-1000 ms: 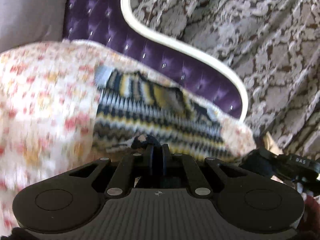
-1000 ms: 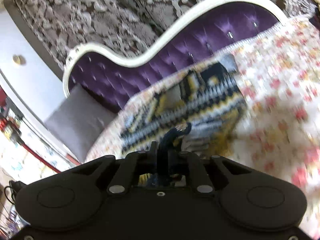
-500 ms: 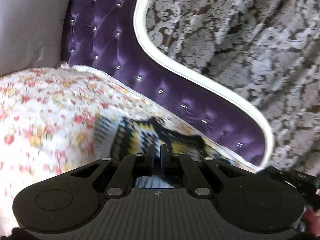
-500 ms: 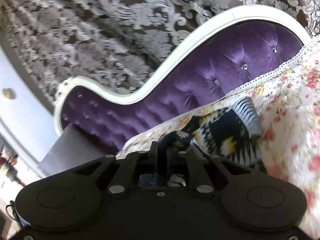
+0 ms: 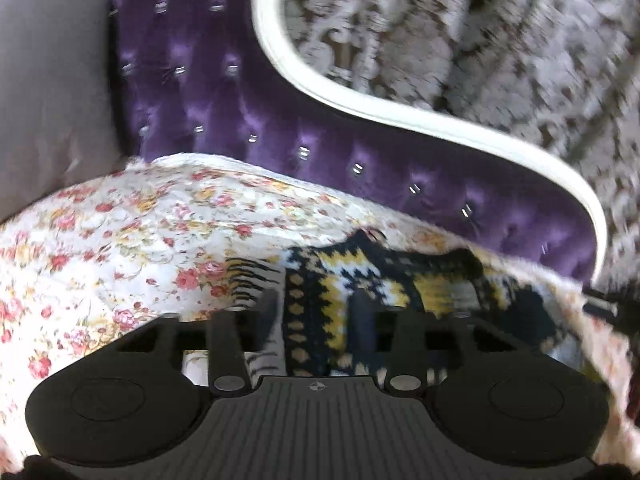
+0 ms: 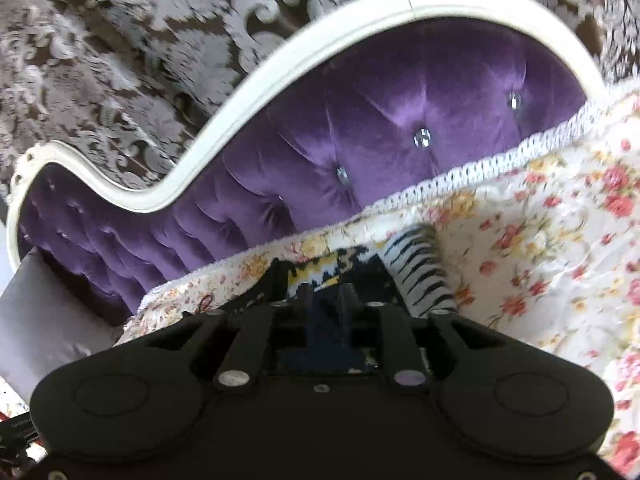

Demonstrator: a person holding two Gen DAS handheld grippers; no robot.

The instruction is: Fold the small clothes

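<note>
from the left wrist camera, the left gripper (image 5: 314, 304) points down at a patterned knit garment (image 5: 400, 280) in black, yellow and white, which lies on a floral bedspread (image 5: 120, 248) close to the purple tufted headboard (image 5: 224, 112). its 2 fingers (image 5: 270, 312) stand apart and the jaws are opening; the knit shows in the gap between them, lying flat, and the pads do not seem to press on it. a grey pillow (image 5: 48, 92) leans at the far left, and a damask curtain (image 5: 500, 40) hangs behind the white-framed headboard. a bit of the other tool pokes in at the right edge.

from the right wrist camera, the right gripper (image 6: 324, 300) sits low over the same knit garment (image 6: 416, 272), whose striped cuff runs just to the right of the fingers (image 6: 346, 300). these jaws are opening too, with dark knit visible between them; it is not pinched. the floral bedspread (image 6: 540, 248) with its lace edge meets the headboard (image 6: 380, 120) just beyond.
</note>
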